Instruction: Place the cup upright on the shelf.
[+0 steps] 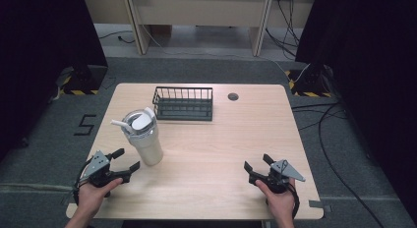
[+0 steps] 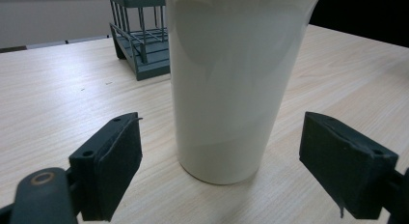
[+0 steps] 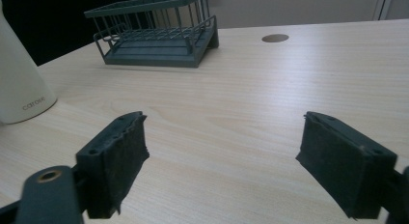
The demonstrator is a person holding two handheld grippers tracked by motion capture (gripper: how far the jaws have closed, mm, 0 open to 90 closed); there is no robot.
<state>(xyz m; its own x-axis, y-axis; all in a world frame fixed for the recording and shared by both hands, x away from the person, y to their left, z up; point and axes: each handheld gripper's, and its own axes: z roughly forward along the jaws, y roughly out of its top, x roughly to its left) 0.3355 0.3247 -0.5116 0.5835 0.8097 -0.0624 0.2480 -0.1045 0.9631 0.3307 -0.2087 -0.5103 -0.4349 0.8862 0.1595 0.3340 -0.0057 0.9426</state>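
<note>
Tumbler (image 1: 144, 137) stands upright on the surface (image 1: 221, 154), dead ahead of the left gripper (image 2: 222, 151), whose jaws are spread wide, not touching it. Right gripper (image 1: 256, 165) is well apart, jaws released too. Left's clearly nearer.

Right ahead of your left hand-held gripper (image 1: 124, 159) the tall cream tumbler (image 1: 143, 137) stands upright and blocks the straight line forward; in the left gripper view its base (image 2: 219, 156) sits between the spread jaws, touching neither. Behind it, the dark wire basket (image 1: 183, 103) closes off the far middle of the desk (image 1: 236, 139), with a narrow lane between the two. Ahead of your right hand-held gripper (image 1: 259, 163), jaws apart, bare wood runs clear to the far edge, past the small round hole (image 1: 233, 96) beside the basket. The desk's centre between both hands lies free.
</note>
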